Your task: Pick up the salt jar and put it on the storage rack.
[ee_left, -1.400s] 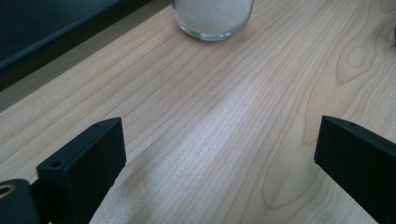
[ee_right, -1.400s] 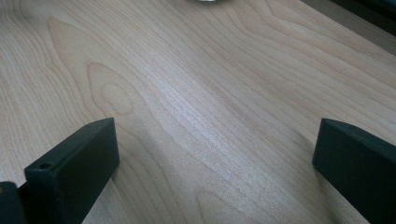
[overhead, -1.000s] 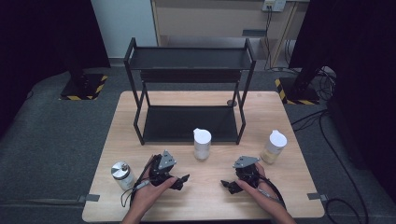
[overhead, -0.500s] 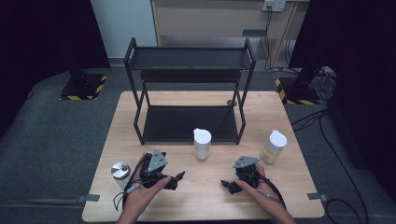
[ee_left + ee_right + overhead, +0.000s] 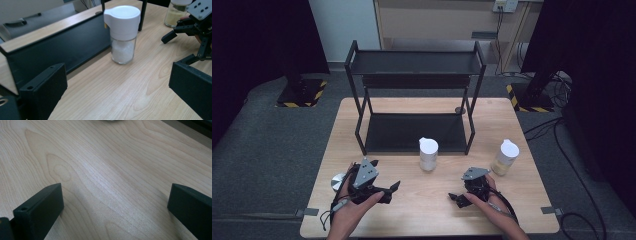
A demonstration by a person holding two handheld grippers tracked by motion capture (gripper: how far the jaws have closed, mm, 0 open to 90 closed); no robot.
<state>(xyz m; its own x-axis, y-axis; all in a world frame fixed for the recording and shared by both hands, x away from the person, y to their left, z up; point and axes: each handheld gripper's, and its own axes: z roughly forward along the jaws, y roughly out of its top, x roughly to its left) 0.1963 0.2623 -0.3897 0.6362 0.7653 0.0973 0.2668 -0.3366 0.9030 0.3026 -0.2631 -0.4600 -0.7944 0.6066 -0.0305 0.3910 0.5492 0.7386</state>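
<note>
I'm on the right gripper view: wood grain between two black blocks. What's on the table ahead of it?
Observer: A jar with a white lid, holding white grains, stands in front of a black shelf rack.
Operator: Anything close to my gripper?
Observer: A jar of yellow powder stands just beyond the right gripper, apart from it.
Operator: And the other hand?
Observer: The left gripper is open, jaws aimed at the white-lidded jar.
</note>
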